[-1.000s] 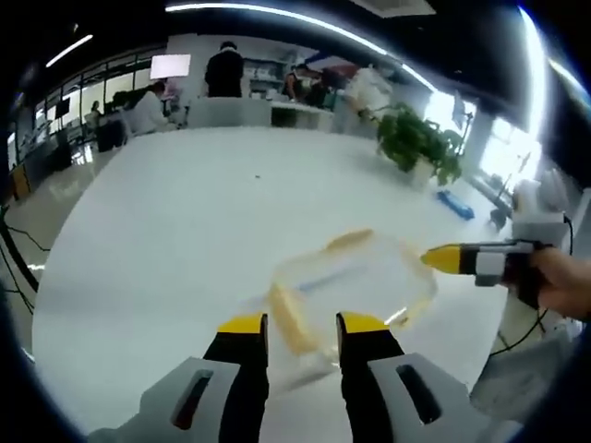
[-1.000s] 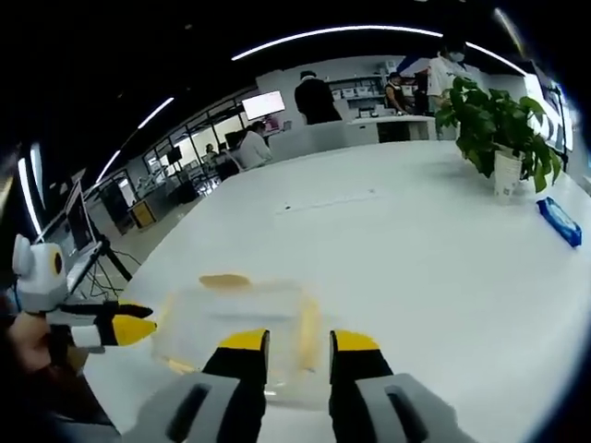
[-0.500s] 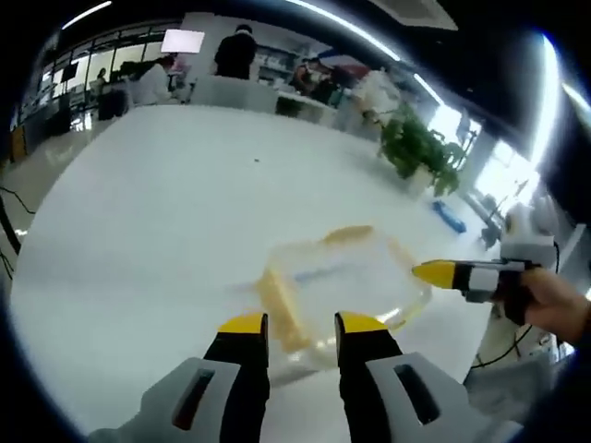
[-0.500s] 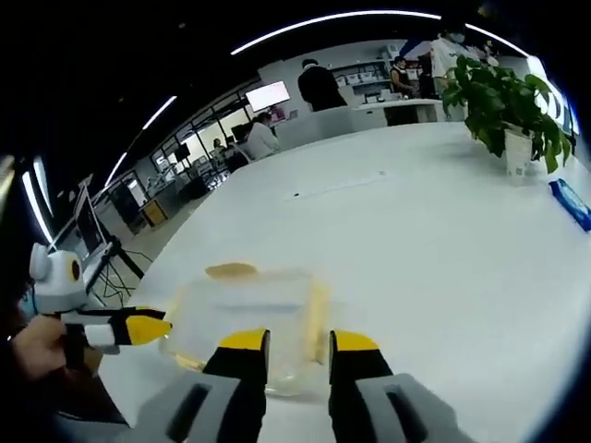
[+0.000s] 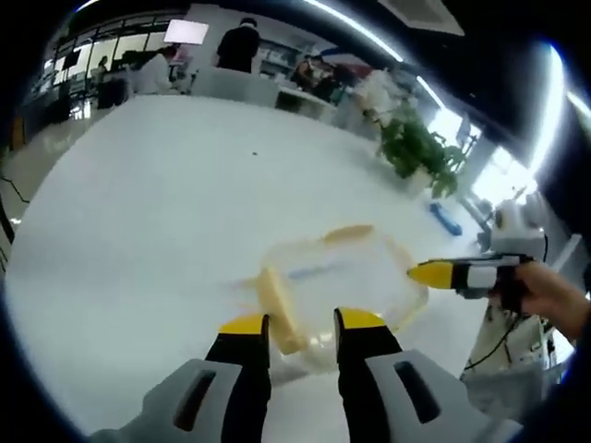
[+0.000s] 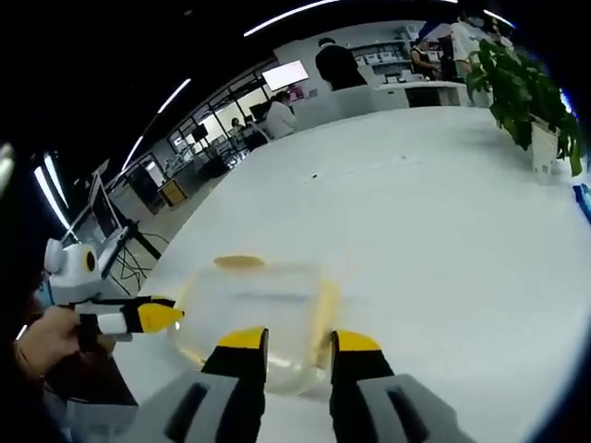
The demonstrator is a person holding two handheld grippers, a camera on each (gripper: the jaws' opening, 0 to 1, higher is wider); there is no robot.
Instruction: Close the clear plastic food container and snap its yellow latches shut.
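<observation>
A clear plastic food container (image 5: 337, 281) lies on the white table (image 5: 157, 185), with a yellow latch (image 5: 277, 309) on its near-left side and another (image 5: 349, 233) on its far side. My left gripper (image 5: 302, 325) stands open just in front of it, the near latch showing between its jaws. The right gripper (image 5: 429, 272), held by a hand (image 5: 549, 300), points at the container's right edge. In the right gripper view the container (image 6: 254, 309) sits just beyond my open right gripper (image 6: 297, 340), and the left gripper (image 6: 164, 317) points at its left side. Blur hides whether the latches are snapped.
A potted plant (image 5: 416, 148) and a blue object (image 5: 445, 220) stand far right on the table. People (image 5: 238, 46) sit and stand at desks beyond its far end. The table's edge runs close behind the right gripper.
Both views have shifted slightly with the hands. The container sits a little closer to the left jaws; both grippers stay open at its sides.
</observation>
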